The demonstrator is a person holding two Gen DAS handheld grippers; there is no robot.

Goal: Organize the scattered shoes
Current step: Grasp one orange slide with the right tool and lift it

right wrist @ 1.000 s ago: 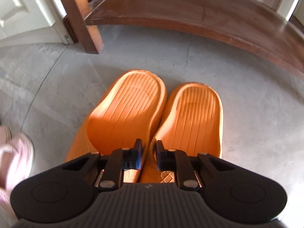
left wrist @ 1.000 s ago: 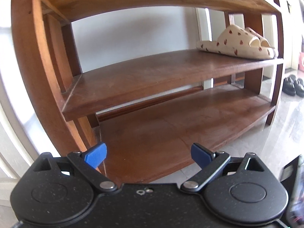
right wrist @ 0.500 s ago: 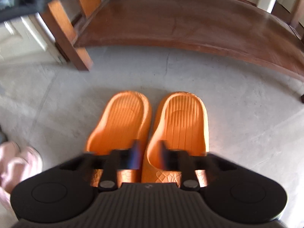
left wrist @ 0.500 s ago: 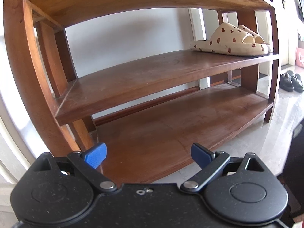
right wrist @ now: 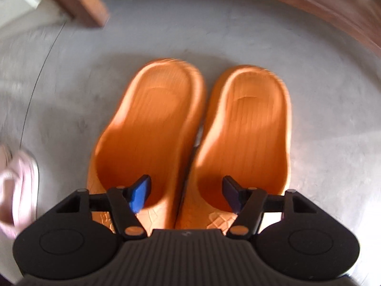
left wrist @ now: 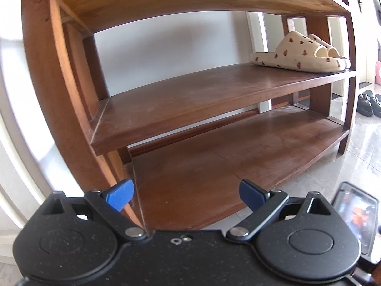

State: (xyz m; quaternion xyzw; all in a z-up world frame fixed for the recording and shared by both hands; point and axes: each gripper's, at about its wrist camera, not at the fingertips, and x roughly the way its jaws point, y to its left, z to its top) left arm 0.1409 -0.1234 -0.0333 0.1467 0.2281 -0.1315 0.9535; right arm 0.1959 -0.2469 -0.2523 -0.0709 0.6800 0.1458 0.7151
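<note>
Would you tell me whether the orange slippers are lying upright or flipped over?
Upright: both orange slippers sit side by side on the grey floor, ribbed footbeds facing up.

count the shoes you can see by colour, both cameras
orange slippers: 2, side by side on the floor
cream heart-print slippers: 2, on the middle shelf
black shoes: 2, on the floor past the rack
pink shoe: 1, blurred at the frame edge
total: 7
</note>
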